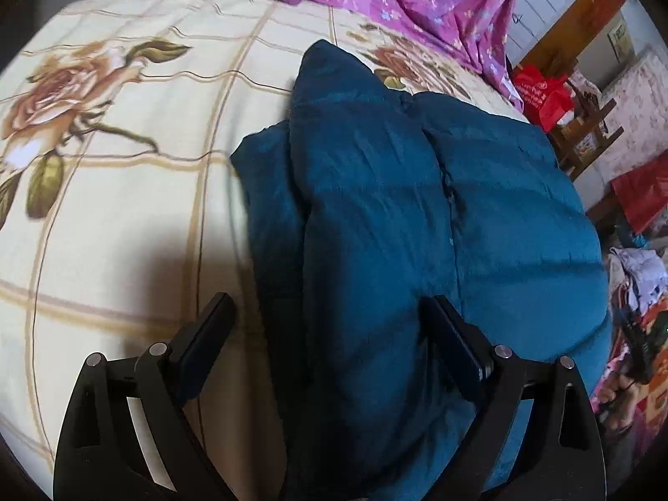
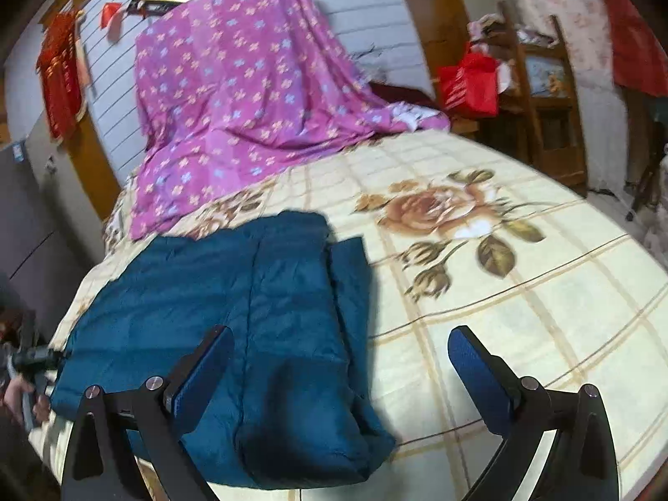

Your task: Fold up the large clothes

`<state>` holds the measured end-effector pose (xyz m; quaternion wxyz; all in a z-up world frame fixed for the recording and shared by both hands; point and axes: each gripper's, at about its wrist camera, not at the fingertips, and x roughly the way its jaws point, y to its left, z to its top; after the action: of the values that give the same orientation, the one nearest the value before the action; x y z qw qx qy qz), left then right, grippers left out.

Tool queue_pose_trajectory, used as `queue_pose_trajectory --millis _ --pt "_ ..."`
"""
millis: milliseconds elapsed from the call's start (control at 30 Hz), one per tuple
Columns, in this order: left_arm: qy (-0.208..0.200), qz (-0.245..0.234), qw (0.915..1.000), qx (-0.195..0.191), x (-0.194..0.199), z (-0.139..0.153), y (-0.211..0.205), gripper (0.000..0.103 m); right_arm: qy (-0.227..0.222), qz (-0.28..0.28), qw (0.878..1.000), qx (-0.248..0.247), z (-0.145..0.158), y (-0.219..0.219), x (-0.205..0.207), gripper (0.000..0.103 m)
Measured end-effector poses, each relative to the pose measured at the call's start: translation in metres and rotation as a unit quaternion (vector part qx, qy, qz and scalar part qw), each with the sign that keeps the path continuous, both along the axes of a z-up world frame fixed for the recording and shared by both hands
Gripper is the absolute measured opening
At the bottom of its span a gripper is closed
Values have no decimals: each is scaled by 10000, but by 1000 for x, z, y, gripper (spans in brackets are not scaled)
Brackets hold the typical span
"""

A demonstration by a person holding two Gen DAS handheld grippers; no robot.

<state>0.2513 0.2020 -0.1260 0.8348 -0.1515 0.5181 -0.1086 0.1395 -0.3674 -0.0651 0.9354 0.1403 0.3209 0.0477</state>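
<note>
On the cream rose-print bedspread (image 2: 522, 292) lies the teal padded jacket (image 2: 234, 334), folded into a puffy bundle near the bed's left edge, with a purple flowered sheet (image 2: 234, 96) heaped at the far end. Above it I hold my left gripper (image 1: 334, 334) with its fingers spread wide and gripping nothing, the jacket (image 1: 396, 229) filling the space beneath them. My right gripper (image 2: 340, 369) hangs over the bundle's right edge, its blue-padded fingers (image 2: 480, 380) likewise wide apart and empty.
</note>
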Motion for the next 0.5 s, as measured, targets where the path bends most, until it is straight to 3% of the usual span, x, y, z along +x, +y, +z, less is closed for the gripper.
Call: queue_pose_trajectory --millis 167,267,333,400,433,500 --pt "348 -109 9992 157 29 2 -8 97 90 233 9996 155 -11 -2 18 103" --pt "350 -145 9991 189 39 4 -12 99 723 783 9935 394 -31 -3 48 103" --pt "262 -187 9993 168 41 4 -14 99 967 873 9911 259 -43 -3 60 103" --pt "178 -213 9995 166 44 4 -14 99 1216 1253 9817 758 -57 -11 74 103" --pt "139 -221 9995 167 43 3 -12 99 1132 1372 9794 955 -58 -16 78 103" --pt "59 -245 9995 178 43 3 -12 99 1177 1691 9725 1090 -58 -19 91 103"
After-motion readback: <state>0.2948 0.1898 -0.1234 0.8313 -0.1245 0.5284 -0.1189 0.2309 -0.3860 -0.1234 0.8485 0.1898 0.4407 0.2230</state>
